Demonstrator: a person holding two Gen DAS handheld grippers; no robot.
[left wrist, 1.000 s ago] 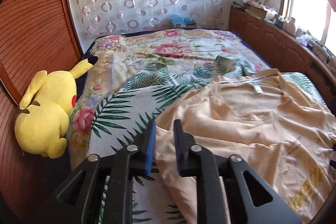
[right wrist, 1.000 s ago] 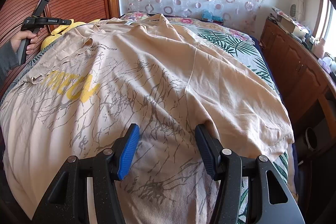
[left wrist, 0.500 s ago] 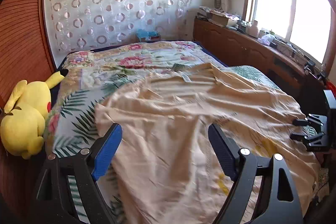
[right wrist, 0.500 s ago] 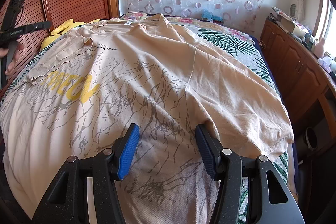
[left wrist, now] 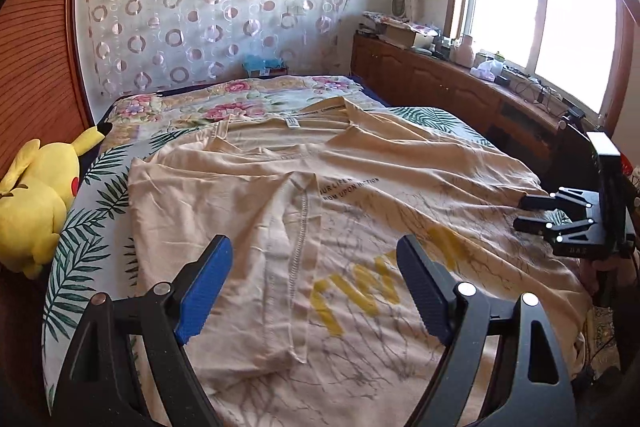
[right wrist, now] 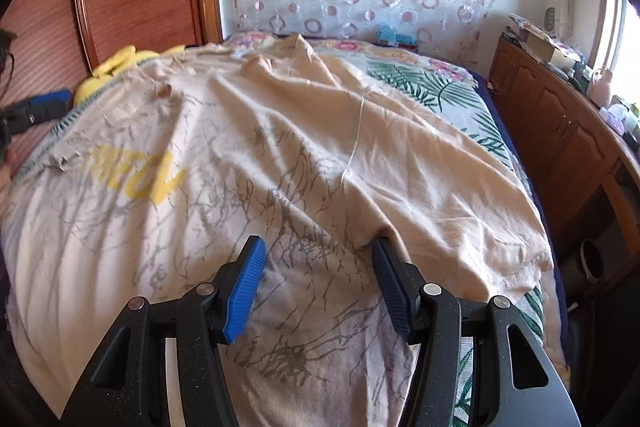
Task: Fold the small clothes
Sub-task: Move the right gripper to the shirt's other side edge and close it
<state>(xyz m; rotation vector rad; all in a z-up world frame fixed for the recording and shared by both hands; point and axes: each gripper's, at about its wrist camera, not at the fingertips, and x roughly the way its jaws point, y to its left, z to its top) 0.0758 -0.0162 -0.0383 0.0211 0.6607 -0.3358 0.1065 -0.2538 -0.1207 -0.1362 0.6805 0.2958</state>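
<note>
A beige T-shirt with yellow letters and grey crack print lies spread on the bed, front side up. Its left sleeve is folded inward over the chest. My left gripper is open and empty just above that folded sleeve. My right gripper is open and empty over the shirt near its right sleeve. The right gripper also shows at the right edge of the left wrist view. The left gripper shows at the left edge of the right wrist view.
The bed has a floral and palm-leaf cover. A yellow plush toy lies at its left edge by the wooden wardrobe. A wooden cabinet with clutter runs along the right under the window. A curtained wall stands behind.
My left gripper was nearly shut at the sleeve edge, carried it inward over the shirt, and opened. The sleeve now lies folded on the chest. My right gripper stayed open and almost still.
</note>
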